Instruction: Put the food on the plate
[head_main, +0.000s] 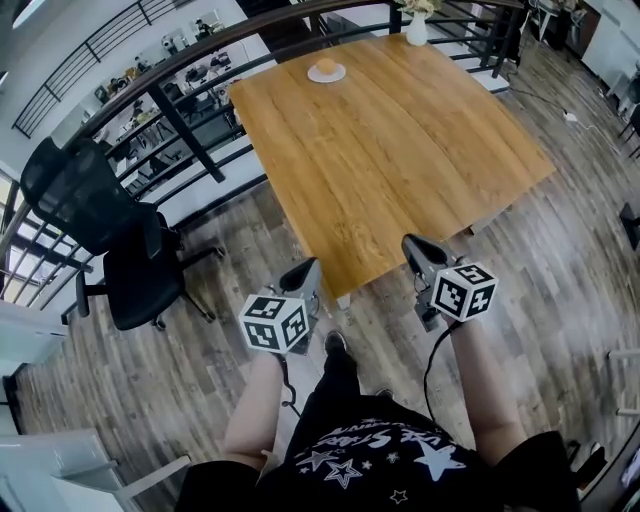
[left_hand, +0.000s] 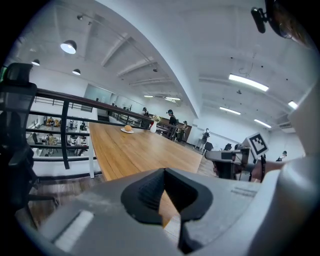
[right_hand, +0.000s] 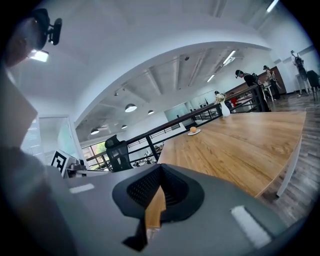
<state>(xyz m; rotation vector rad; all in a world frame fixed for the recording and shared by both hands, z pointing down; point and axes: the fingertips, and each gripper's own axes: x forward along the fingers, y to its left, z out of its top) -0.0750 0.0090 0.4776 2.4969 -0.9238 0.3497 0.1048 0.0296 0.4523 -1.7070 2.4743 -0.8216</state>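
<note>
We hold both grippers at the table's (head_main: 400, 150) near edge. The left gripper (head_main: 302, 268) and the right gripper (head_main: 414, 245) each have their fingers pressed together with nothing between them. A broad stretch of wooden tabletop lies open between us and the plate (head_main: 312, 75). A black railing (head_main: 180, 120) runs just beside the table's left and far edges, and one black office chair (head_main: 120, 230) stands on the floor to the left. The food (head_main: 326, 66) is one round orange-tan piece, perhaps a bun, though it is too small to be sure. It sits on the one white plate near the far left corner. One white vase (head_main: 416, 30) stands at the far edge.
</note>
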